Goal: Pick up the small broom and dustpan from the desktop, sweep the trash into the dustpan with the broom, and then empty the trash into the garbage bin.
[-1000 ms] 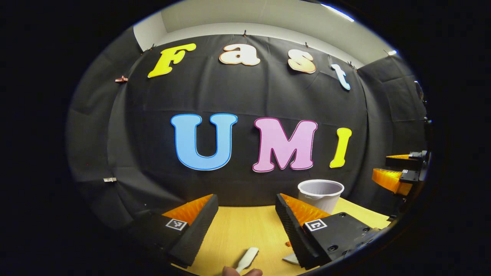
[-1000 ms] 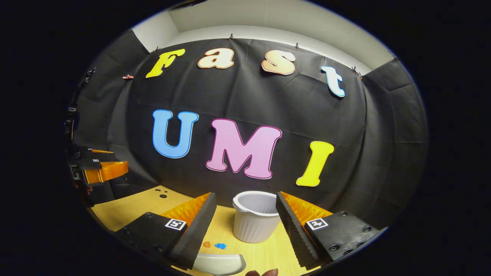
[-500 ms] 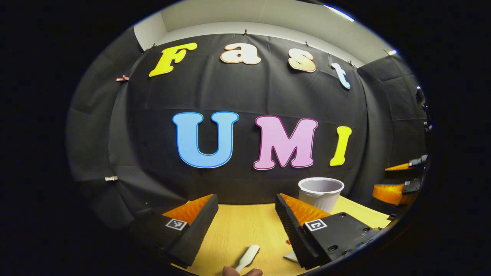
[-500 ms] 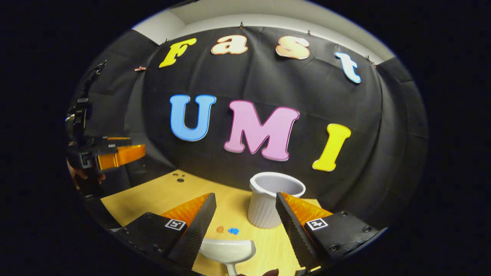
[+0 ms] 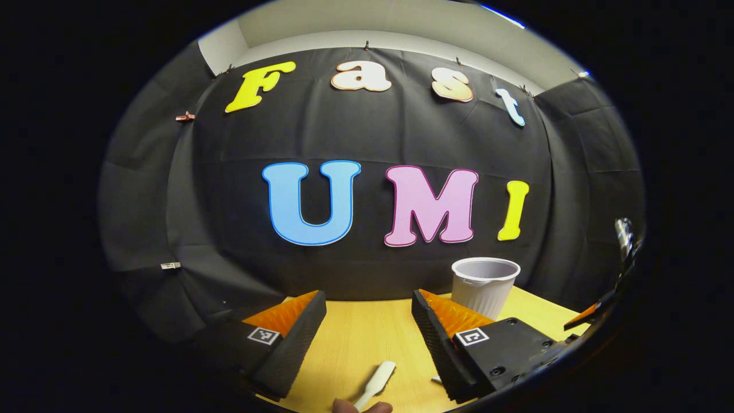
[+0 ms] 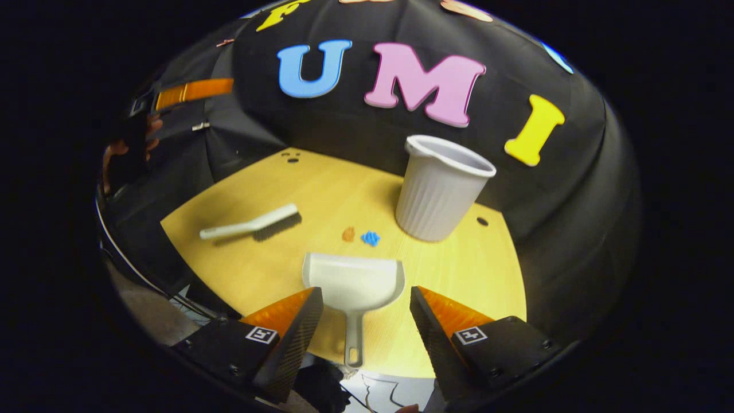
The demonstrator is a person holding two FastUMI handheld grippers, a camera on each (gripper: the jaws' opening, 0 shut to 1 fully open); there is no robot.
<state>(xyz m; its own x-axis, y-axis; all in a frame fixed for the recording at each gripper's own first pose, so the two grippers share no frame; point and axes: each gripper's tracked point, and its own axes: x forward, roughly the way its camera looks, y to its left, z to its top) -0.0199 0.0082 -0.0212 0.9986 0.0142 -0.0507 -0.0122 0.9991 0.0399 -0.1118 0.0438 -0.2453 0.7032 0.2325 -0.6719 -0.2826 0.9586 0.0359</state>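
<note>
1. The step in hand looks like the reach for the tools: nothing is picked up yet. In the right gripper view, the right gripper (image 6: 366, 312) hangs above the near edge of the desktop (image 6: 476, 269), its fingers spread with nothing between them, and the dustpan (image 6: 354, 281) lies flat at lower centre, its handle pointing down the frame into the gap.
2. In the left gripper view, the left gripper (image 5: 369, 312) is also spread and empty; the pale handle of the small broom (image 5: 377, 381) shows at the bottom centre, below the fingers.
3. In the right gripper view the broom (image 6: 252, 225) lies at centre left, bristles down on the wood, well apart from the dustpan.
4. The next move, as I judge it, calls for lowering the right gripper so the fingers straddle the dustpan handle and close on it; the left must dip to the broom handle.
5. Count: one broom, one dustpan, one garbage bin (image 6: 438, 189) standing upright at upper right of centre, and two bits of trash, an orange piece (image 6: 348, 233) and a blue piece (image 6: 370, 237), side by side between dustpan mouth and bin.
</note>
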